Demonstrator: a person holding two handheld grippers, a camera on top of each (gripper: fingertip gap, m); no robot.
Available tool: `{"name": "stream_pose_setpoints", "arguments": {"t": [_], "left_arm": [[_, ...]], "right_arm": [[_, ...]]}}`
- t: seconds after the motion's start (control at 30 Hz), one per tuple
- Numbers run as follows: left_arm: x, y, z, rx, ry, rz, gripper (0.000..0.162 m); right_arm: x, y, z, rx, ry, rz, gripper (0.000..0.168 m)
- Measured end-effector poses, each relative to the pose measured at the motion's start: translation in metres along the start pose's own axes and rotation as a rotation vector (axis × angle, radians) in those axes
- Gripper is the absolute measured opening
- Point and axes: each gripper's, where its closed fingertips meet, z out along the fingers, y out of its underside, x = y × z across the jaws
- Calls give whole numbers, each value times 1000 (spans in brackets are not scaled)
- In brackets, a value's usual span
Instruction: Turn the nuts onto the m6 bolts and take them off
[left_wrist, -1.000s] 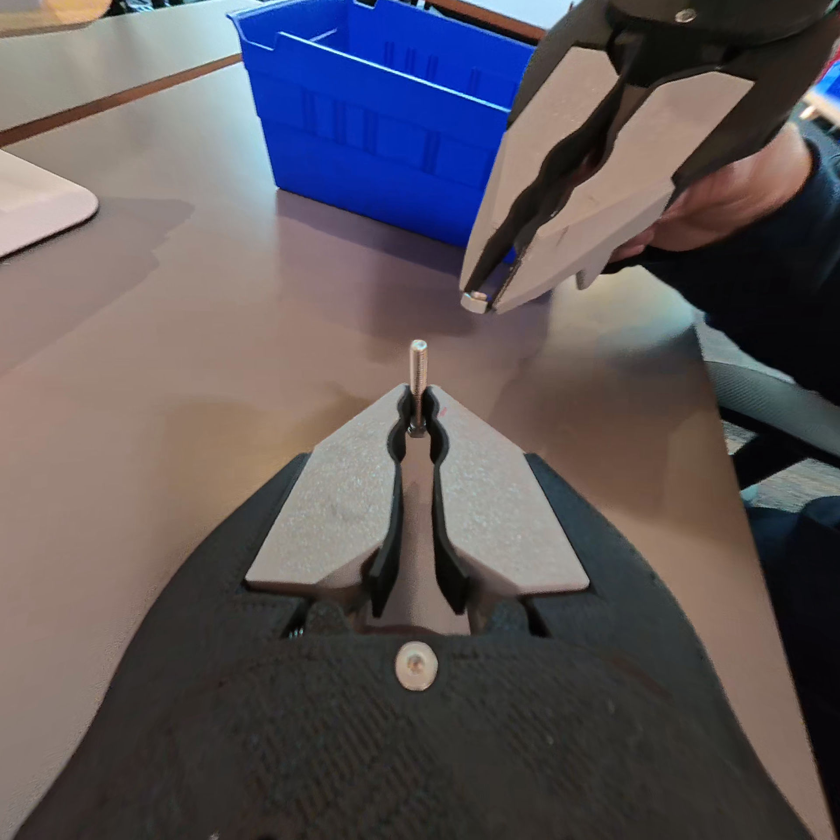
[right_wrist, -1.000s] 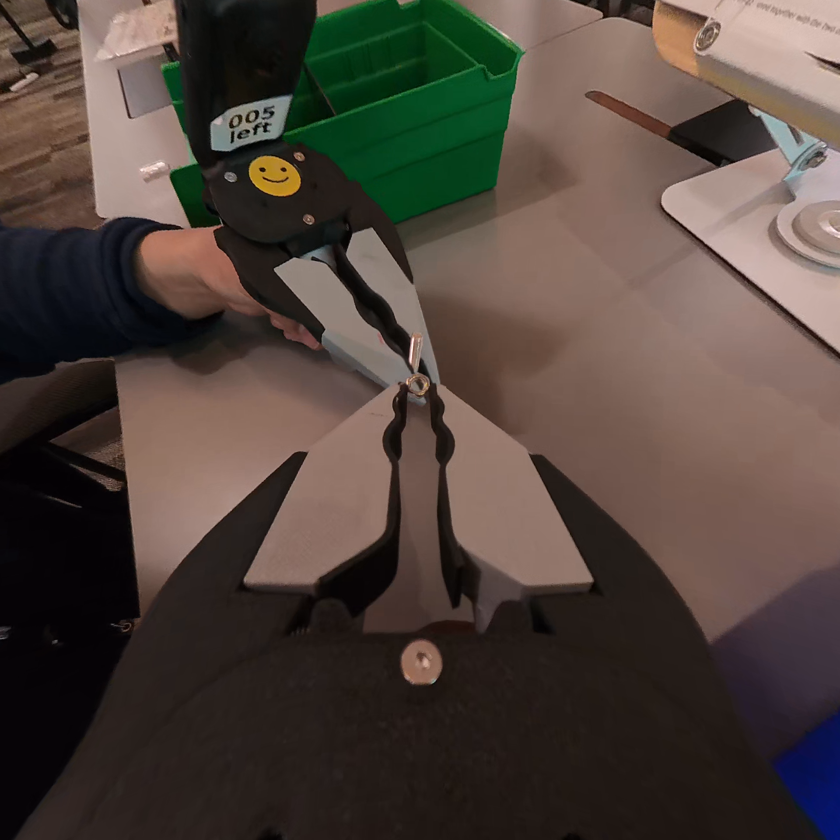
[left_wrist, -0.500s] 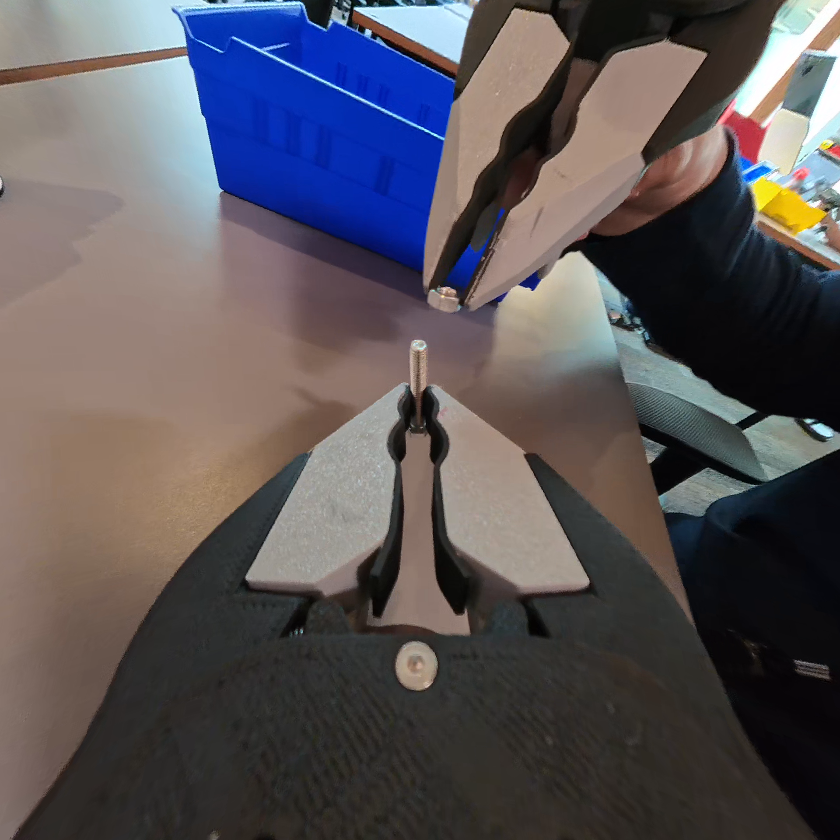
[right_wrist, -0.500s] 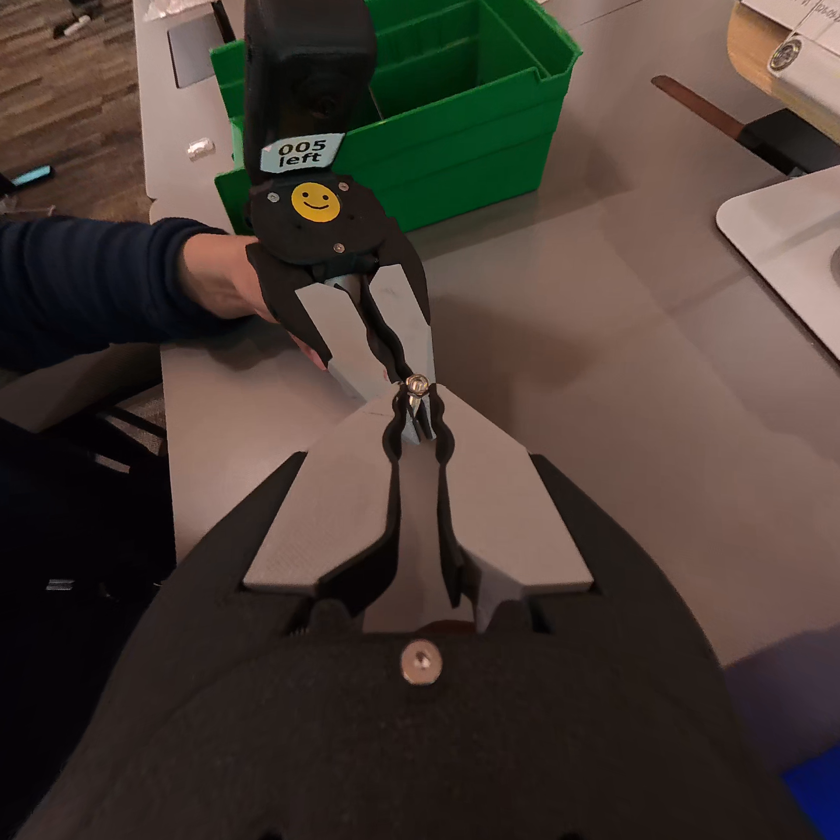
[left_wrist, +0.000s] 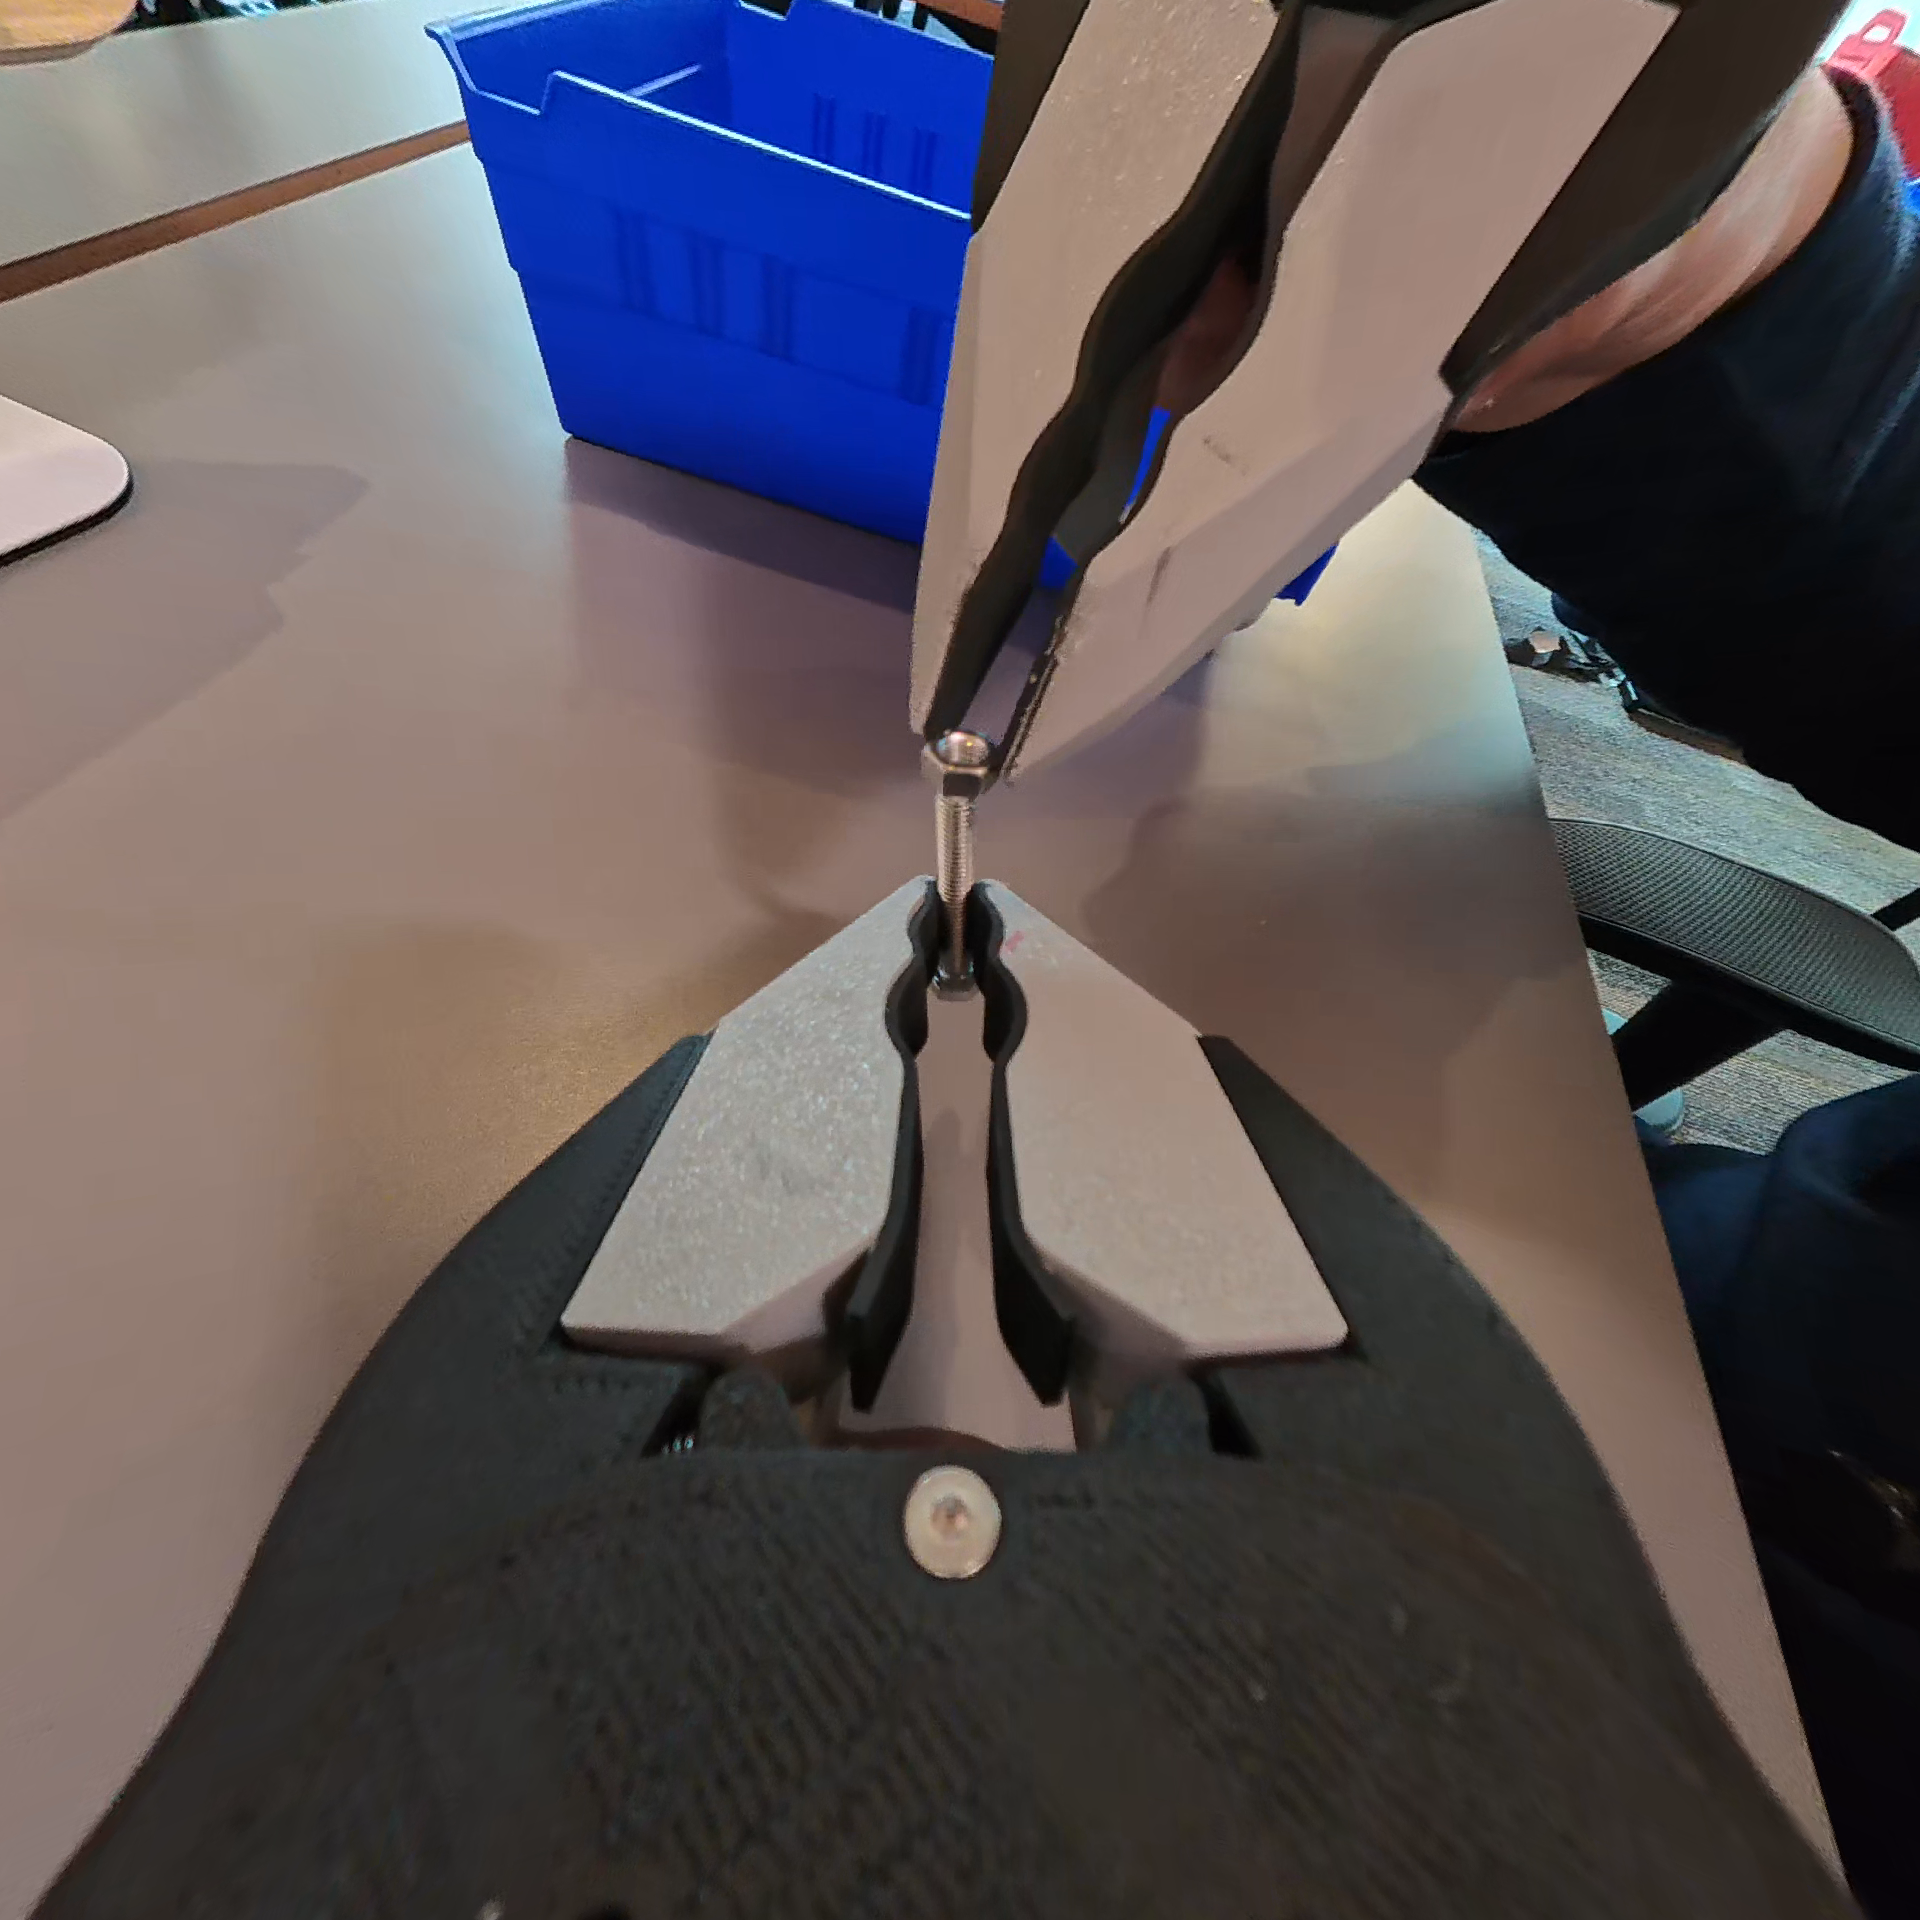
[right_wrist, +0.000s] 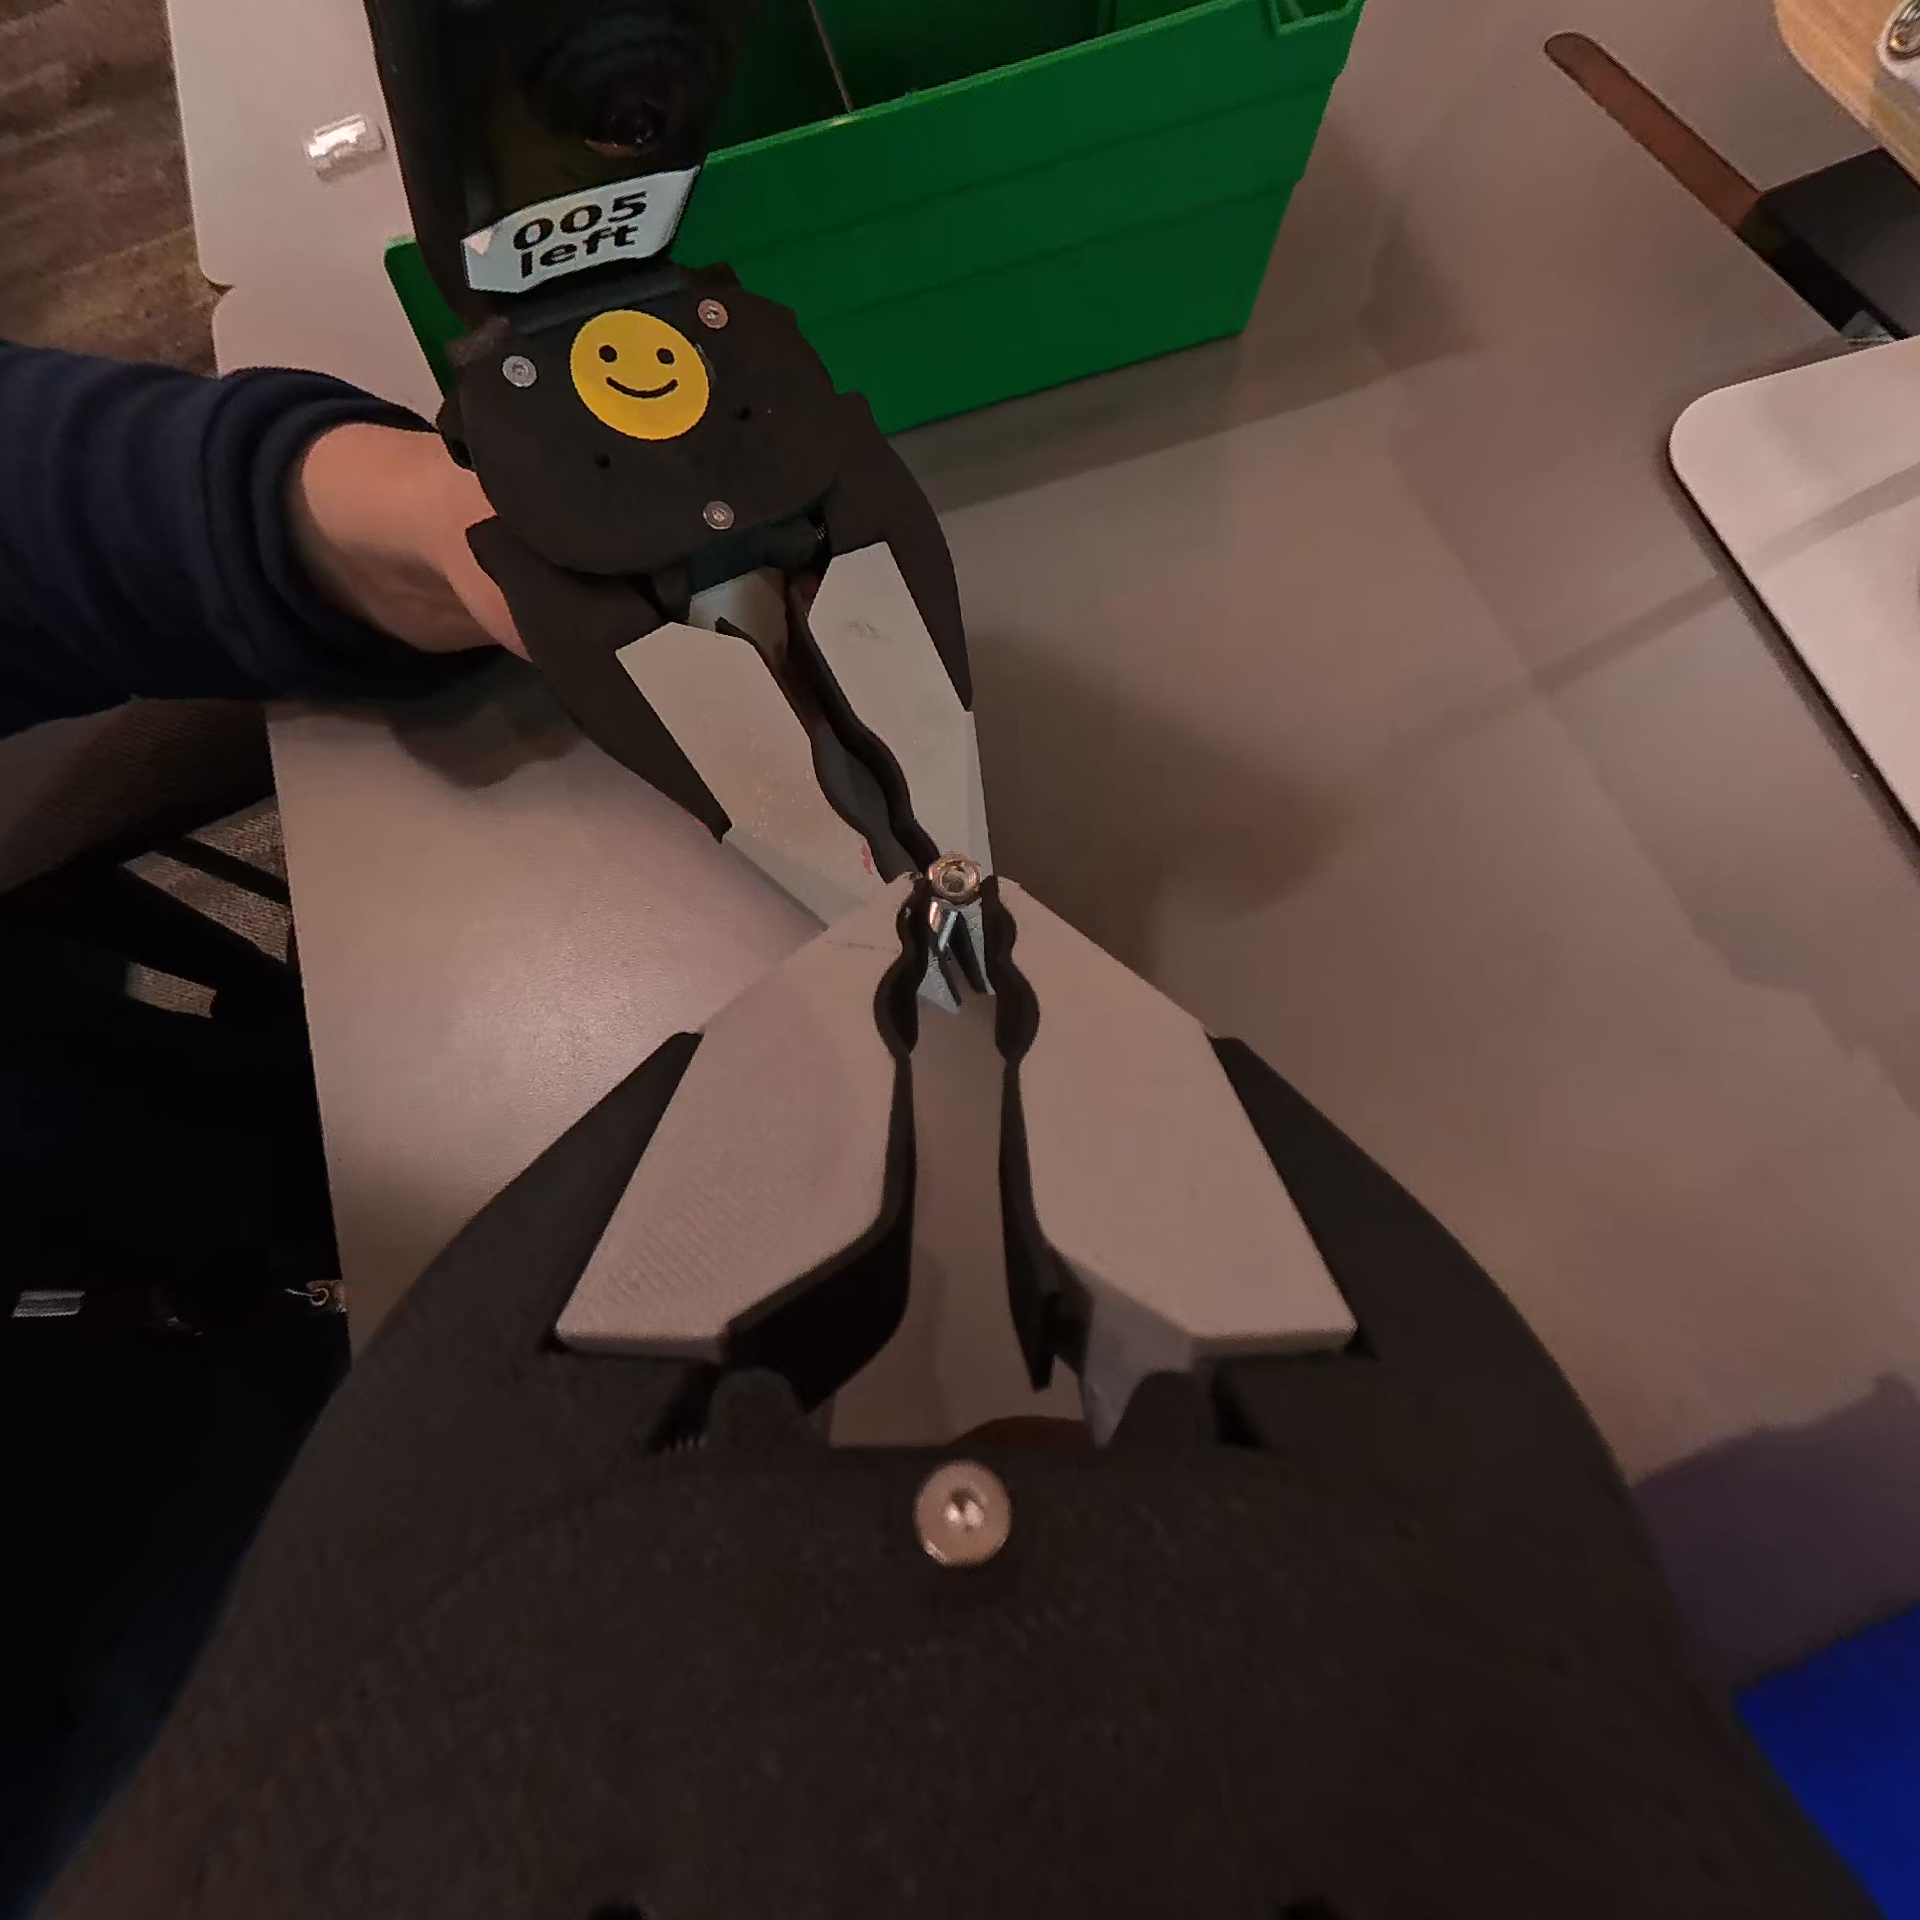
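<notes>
I have the nut (left_wrist: 958, 756) sitting right at the tip of the bolt (left_wrist: 953, 847), pinched at the very ends of my right gripper (left_wrist: 971, 743), whose fingers are closed on it. The bolt stands up out of my left gripper (left_wrist: 953, 935), fingers clamped on the shank just above the head, so the threaded end points at the nut. In the right wrist view I look straight down through the nut's hole (right_wrist: 954, 879), with the bolt running away below it between my own tips.

By my reading the task has barely started on this pair: the nut is lined up and touching, or nearly so, but I see almost the whole thread bare below it, so I judge no turns are on yet. All of the turning on and the taking off is left.

I cannot tell whether the first thread has caught; the contact is too small. The bolt head is mostly buried between the pads. Both grippers hang above the table (left_wrist: 416, 831). The blue bin (left_wrist: 748, 312) behind is partly blocked by the right gripper, and the green bin (right_wrist: 1039, 208) is cut off at the top; I cannot see into either.
</notes>
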Motion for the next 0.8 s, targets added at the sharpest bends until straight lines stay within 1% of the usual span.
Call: {"name": "stream_pose_setpoints", "arguments": {"t": [0.8], "left_arm": [[-4,2,1,-22,-42,48,3]], "right_arm": [[0,3,4,-60,-19,4,7]]}}
